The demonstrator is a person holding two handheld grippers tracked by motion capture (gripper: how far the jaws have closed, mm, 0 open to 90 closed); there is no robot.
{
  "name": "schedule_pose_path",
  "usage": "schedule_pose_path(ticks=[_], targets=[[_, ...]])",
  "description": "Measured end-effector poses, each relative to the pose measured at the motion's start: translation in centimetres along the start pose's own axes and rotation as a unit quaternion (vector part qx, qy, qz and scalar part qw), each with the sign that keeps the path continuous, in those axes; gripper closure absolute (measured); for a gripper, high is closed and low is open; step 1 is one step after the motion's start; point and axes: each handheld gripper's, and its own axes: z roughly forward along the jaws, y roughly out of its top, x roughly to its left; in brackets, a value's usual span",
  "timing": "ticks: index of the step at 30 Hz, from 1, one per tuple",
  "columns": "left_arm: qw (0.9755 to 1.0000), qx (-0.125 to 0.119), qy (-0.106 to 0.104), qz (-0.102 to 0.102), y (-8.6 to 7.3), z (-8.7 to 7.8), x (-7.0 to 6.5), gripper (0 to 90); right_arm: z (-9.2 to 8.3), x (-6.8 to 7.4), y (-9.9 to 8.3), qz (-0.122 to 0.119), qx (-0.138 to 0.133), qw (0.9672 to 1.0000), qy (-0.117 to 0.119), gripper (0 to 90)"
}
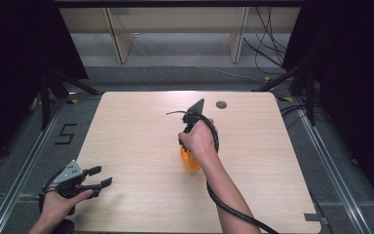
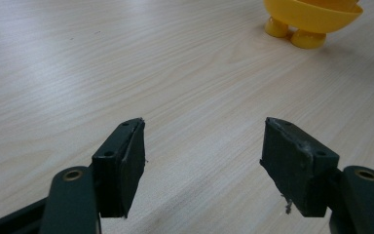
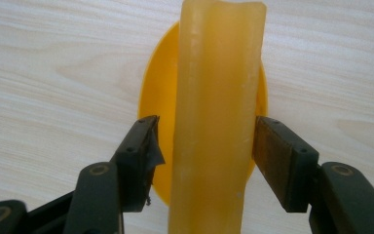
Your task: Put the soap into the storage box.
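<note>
A pale yellow waxy stick [image 3: 219, 73] lies lengthwise across a yellow oval dish [image 3: 158, 92] on the wooden table. My right gripper [image 3: 205, 146] points down over it, open, one jaw on each side of the stick. A sliver of dish shows between the left jaw and the stick; the right jaw sits right at its edge. In the high view the person's right hand covers most of the dish [image 1: 191, 161] at the table's middle. My left gripper [image 1: 102, 176] rests open and holds nothing near the front left corner. Its own view [image 2: 202, 161] shows the footed dish [image 2: 311, 19] far ahead.
The light wooden table [image 1: 141, 141] has a dark round grommet hole [image 1: 221, 104] near its far edge. The right gripper's black cable [image 1: 233, 209] trails toward the front edge. A "5" mark [image 1: 65, 134] is on the floor at left; stand legs flank the table.
</note>
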Motion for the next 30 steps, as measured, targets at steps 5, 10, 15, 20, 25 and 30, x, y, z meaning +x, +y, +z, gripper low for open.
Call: schedule_pose_path(ticks=[5,10,15,20,25,30], targets=[[1.0,0.0,0.0,0.0,0.0,0.0,0.0,31.8,-0.3,-0.1,-0.1,-0.002,-0.004,1.0,0.003,41.7],[1.0,-0.001,0.0,-0.001,0.0,0.0,0.0,31.8,-0.9,-0.3,-0.6,-0.009,-0.008,0.9999,0.01,41.2],[1.0,0.0,0.0,0.0,0.0,0.0,0.0,31.8,-1.2,-0.5,-1.1,-0.028,-0.018,0.9993,0.018,40.8],[1.0,0.0,0.0,-0.001,0.0,0.0,0.0,31.7,-1.9,-0.7,-1.8,-0.026,-0.019,0.9992,0.023,40.3],[1.0,0.0,0.0,-0.001,0.0,0.0,0.0,31.8,-2.8,-0.9,-2.8,-0.036,-0.024,0.998,0.046,40.0],[1.0,0.0,0.001,-0.001,0.0,0.0,0.0,31.7,-3.5,-1.6,-4.1,-0.054,-0.031,0.997,0.045,40.0]])
